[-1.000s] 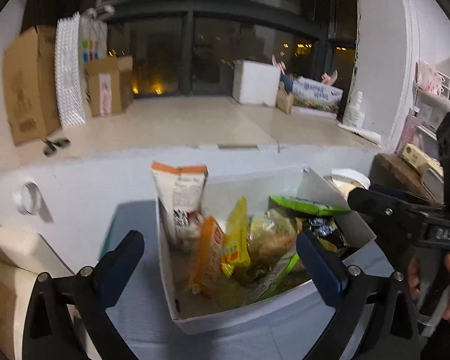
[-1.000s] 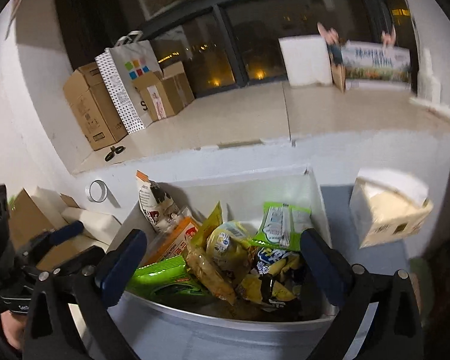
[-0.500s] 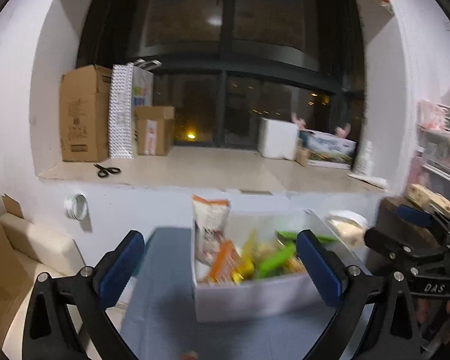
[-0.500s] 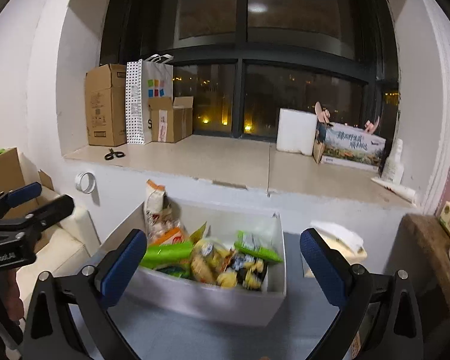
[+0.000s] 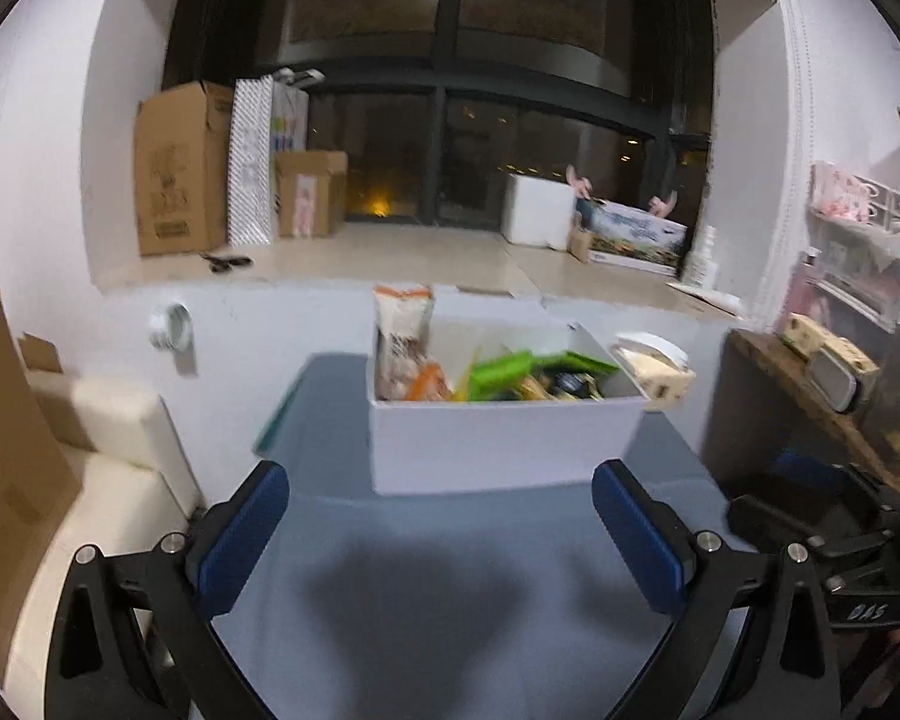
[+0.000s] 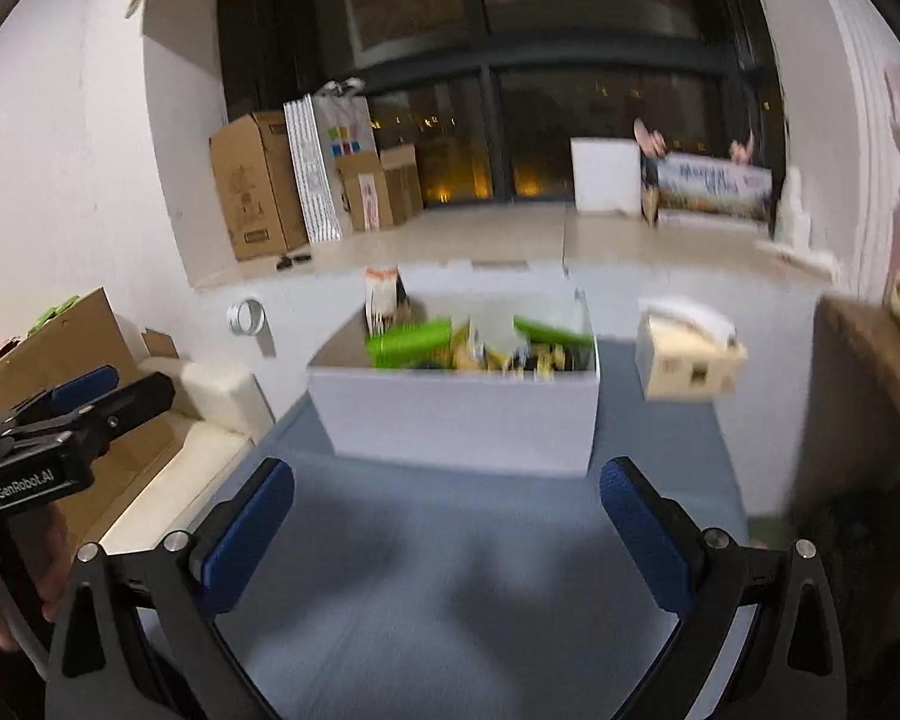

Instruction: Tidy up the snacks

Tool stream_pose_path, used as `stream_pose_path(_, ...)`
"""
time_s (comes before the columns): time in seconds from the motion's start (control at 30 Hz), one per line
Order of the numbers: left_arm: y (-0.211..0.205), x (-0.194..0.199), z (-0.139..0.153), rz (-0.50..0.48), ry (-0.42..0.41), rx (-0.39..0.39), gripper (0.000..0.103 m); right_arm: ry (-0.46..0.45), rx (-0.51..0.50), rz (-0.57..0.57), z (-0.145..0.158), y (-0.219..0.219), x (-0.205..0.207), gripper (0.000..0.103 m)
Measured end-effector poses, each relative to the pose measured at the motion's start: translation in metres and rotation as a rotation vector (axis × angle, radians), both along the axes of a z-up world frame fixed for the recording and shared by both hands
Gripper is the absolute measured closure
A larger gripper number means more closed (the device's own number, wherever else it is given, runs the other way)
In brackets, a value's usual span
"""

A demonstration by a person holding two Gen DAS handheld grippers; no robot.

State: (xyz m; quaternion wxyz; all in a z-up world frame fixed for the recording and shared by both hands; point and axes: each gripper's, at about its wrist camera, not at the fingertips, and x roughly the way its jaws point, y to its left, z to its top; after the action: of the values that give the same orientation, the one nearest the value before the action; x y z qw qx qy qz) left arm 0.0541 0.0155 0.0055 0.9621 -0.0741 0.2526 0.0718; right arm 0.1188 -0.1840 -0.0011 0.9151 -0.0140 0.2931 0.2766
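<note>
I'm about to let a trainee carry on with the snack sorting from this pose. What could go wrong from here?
1. The white box is packed; the tall orange-topped bag sticks up above the rim and could tip out if a neighbouring packet is pulled.
2. The tissue box sits close beside the white box, so the right gripper may knock it when reaching in.
3. Both views are blurred, so aim may be off.

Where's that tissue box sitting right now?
The tissue box sits on the blue table, just right of the white snack box, near the wall under the window ledge. The left view shows it there too, beside the box's right rear corner.
</note>
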Motion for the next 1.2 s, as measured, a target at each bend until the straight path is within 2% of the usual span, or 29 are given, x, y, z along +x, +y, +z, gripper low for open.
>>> stream_pose_path(0.1,-0.008,-0.003,-0.002,-0.013,0.015,0.018,0.000,-0.018,-0.023,-0.018,0.001,-0.001,-0.007,0.000)
stream_pose_path(0.2,-0.012,-0.003,-0.003,-0.019,0.020,0.017,0.000,-0.018,0.006,-0.024,0.006,-0.005,-0.008,0.000)
stream_pose_path(0.43,-0.010,0.003,-0.004,-0.016,0.028,0.009,0.000,0.006,0.014,-0.029,0.005,-0.008,-0.004,0.000)
stream_pose_path(1.2,-0.010,0.004,-0.008,-0.021,0.044,0.007,0.000,-0.019,0.003,-0.017,0.010,-0.005,-0.011,0.000)
